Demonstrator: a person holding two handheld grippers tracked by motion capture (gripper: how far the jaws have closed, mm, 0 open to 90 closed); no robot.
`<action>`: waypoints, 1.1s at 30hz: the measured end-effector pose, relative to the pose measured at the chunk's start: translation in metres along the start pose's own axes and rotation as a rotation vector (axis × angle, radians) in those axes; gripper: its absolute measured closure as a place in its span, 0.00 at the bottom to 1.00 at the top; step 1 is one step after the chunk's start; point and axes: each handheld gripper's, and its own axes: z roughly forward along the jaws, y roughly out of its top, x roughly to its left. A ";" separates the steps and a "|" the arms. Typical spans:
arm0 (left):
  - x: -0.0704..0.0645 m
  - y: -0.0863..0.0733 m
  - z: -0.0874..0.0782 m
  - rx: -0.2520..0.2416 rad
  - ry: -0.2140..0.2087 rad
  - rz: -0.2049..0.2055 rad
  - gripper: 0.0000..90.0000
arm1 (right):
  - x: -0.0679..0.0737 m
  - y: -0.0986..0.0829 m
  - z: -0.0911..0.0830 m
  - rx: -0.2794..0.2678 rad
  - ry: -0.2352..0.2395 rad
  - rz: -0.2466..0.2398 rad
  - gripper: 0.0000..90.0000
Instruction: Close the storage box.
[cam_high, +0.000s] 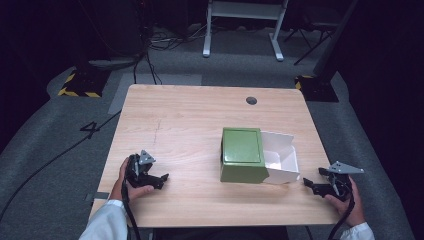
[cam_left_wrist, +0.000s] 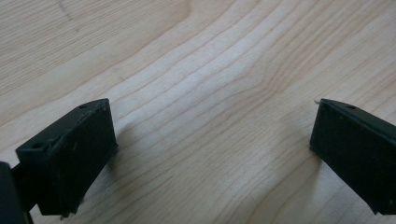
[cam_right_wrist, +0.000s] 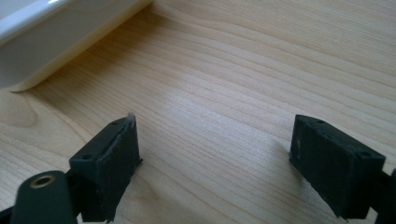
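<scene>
- My left tongs (cam_high: 161, 179) and right tongs (cam_high: 311, 184) rest released on the desk (cam_high: 175, 125), grasping nothing.
- The green box (cam_high: 242, 155) with its white drawer (cam_high: 282, 157) looks light, stiff and smooth; I'd pinch the drawer's rim.

One mark reads clearly: a black numeral "4" (cam_high: 88, 127) sits on the grey floor (cam_high: 45, 150) left of the table. Near it, a black base (cam_high: 80, 82) carries yellow-and-black hazard stripes, no words on it. Nothing legible appears on the green box (cam_high: 242, 154) or the tabletop (cam_high: 190, 115).
</scene>
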 end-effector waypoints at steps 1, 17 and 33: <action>-0.002 0.001 0.001 -0.001 -0.009 0.012 0.01 | 0.000 0.000 0.000 0.000 0.000 0.000 0.18; -0.013 0.010 0.009 0.000 -0.079 0.081 0.00 | -0.001 0.003 -0.002 -0.002 -0.020 -0.023 0.26; -0.014 0.010 0.009 0.000 -0.075 0.077 0.01 | 0.004 0.039 -0.018 -0.076 0.021 -0.051 0.29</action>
